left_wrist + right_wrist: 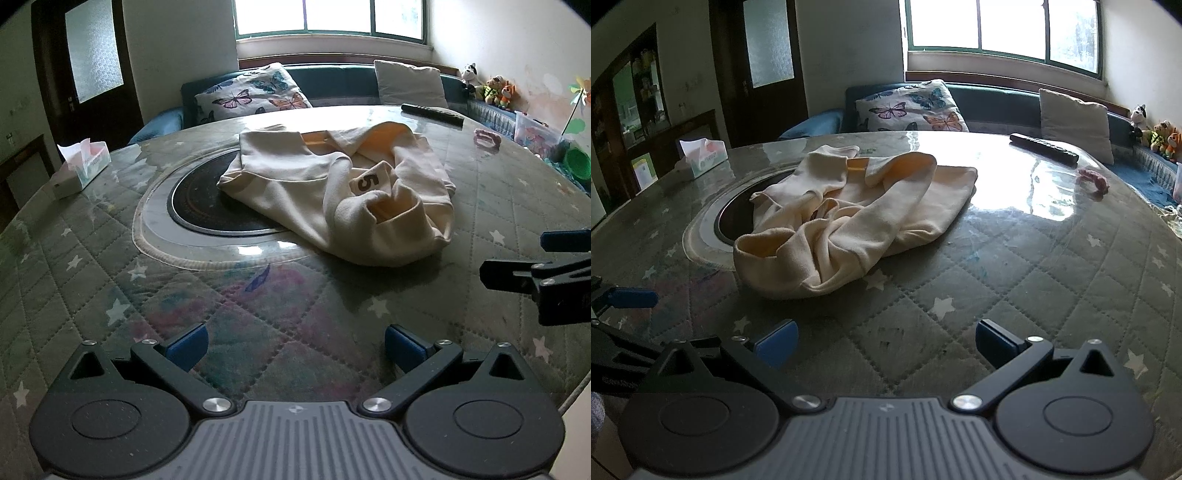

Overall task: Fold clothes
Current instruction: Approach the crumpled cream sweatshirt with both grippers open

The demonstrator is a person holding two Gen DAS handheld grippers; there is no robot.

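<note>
Both claws hang released with nothing between their blue pads: the left claw [293,345] and the right claw [886,341], side by side above the quilted table [258,332]. Ahead, apart from both, a crumpled cream garment [332,192] lies on the table, partly over the dark round inset [199,206].

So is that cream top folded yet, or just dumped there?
Not folded. The top lies crumpled on the table, sleeves twisted over the body and the hem gaping open. Both grippers are open and clear of it.
</note>
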